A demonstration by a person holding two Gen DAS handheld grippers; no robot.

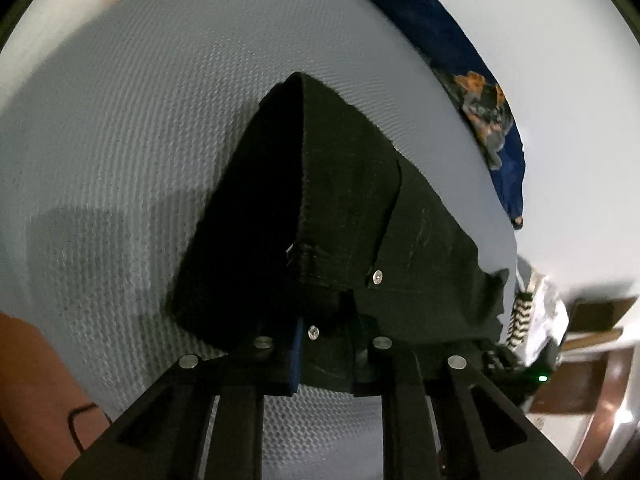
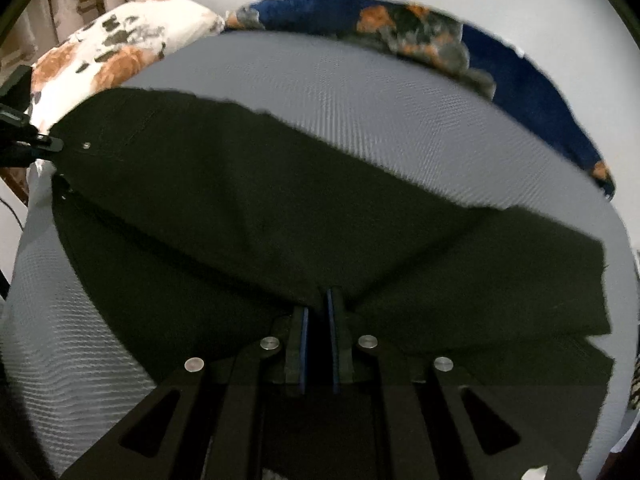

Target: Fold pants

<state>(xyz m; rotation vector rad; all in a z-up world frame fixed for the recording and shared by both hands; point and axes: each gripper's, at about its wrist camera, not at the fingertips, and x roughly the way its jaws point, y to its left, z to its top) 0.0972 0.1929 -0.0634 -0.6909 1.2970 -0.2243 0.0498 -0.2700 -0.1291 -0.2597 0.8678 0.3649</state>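
Black linkage arms of both grippers fill the bottom of each wrist view. Beneath everything lies a pale grey textured mattress (image 2: 380,92), bordered at its far edge by a navy floral blanket (image 2: 528,80) and a white floral pillow (image 2: 120,48). Spread over the mattress are the black pants (image 2: 248,200), partly raised off it, with fabric draping in folds between the two grip points. At the waistband end, the left gripper (image 1: 324,332) is clamped on the pants beside a metal rivet (image 1: 377,277), its blue pads pressed into the cloth. Nearer the middle, the right gripper (image 2: 318,300) is closed on a gathered fold of the pants, cloth pinched between its blue-edged fingers.
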